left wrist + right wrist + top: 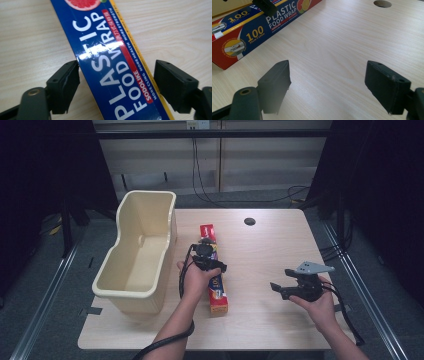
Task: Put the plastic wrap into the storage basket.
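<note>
1. The plastic wrap box (214, 270) lies flat on the counter (260, 255), just right of the cream tub (137, 252). Its long axis runs from the near edge toward the far edge, tilted slightly so that the far end leans left in the high view. The red near end faces the person.

2. The left hand-held gripper (207, 254) sits directly over the middle of the box, pointing down at it. In the left gripper view the box (112, 65) passes diagonally between the two jaws, lettering upward.

3. Left jaw state: half spread, straddling the box. The left-side jaw meets the blue edge of the box; the right-side jaw stands just off the yellow edge with a sliver of counter (175, 30) showing between. The box is not yet pinched.

4. The left hand (196, 279) grips the tool from behind, forearm entering from the bottom and angled up toward the box, with the cable looped under the wrist.

5. The right hand-held gripper (282, 287) is held well apart from the box, to its right, above bare counter. Its jaws are spread with nothing between them and point left toward the box.

6. The right hand (320, 302) cups the tool from below, palm turned inward.

7. In the right gripper view the box (254, 27) lies at upper left.
</note>
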The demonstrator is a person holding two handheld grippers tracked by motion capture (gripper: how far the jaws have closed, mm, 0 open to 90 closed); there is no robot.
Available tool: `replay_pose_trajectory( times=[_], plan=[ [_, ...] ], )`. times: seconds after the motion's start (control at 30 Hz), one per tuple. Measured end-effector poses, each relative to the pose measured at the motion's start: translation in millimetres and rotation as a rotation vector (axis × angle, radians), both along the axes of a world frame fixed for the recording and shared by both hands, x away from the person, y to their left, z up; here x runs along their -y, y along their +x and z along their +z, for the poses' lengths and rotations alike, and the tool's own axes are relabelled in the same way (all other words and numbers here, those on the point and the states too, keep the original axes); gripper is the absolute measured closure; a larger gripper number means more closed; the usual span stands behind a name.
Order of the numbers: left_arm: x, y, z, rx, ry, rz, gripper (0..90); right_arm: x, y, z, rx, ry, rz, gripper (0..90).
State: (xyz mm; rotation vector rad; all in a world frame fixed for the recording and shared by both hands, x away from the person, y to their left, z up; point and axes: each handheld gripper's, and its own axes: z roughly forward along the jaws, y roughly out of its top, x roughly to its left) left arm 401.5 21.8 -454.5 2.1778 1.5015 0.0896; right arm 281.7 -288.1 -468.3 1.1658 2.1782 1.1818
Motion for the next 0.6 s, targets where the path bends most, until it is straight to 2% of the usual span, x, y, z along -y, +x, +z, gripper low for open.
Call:
replay_pose_trajectory(
  times=[0.03,0.13,0.2,0.27,0.4,0.5,0.53,0.57,0.6],
  plan=[
    [1.4,3.1,0.4,0.007,0.016,-0.015,22.0,0.1,0.1,-0.1,-0.002,0.0,-0.001,20.9],
    [5.2,8.9,0.9,0.022,0.042,-0.011,22.1,0.7,0.8,-0.4,-0.002,0.001,-0.006,20.8],
    [6.0,12.5,0.9,0.016,0.036,-0.005,22.6,0.8,1.4,-0.3,-0.004,0.008,-0.007,20.8],
    [8.2,14.8,1.5,-0.002,0.031,0.029,23.9,0.8,1.6,-0.3,-0.004,0.008,-0.009,20.8],
    [11.6,16.7,1.1,0.005,0.03,0.052,26.0,1.1,1.8,-0.2,-0.004,0.009,-0.008,20.7],
    [7.8,16.0,3.0,-0.023,0.025,0.06,28.6,1.8,2.0,0.2,-0.001,0.011,-0.005,20.7],
    [6.2,15.4,4.9,-0.042,0.039,0.053,30.4,2.1,2.0,0.1,0.001,0.01,-0.008,20.7],
    [5.2,14.6,5.4,-0.036,0.043,0.049,32.3,2.2,2.1,0.0,0.001,0.009,-0.006,20.7],
    [3.8,13.1,7.3,-0.055,0.05,0.048,34.3,2.0,2.2,-0.2,-0.002,0.009,-0.005,20.7]
  ],
)
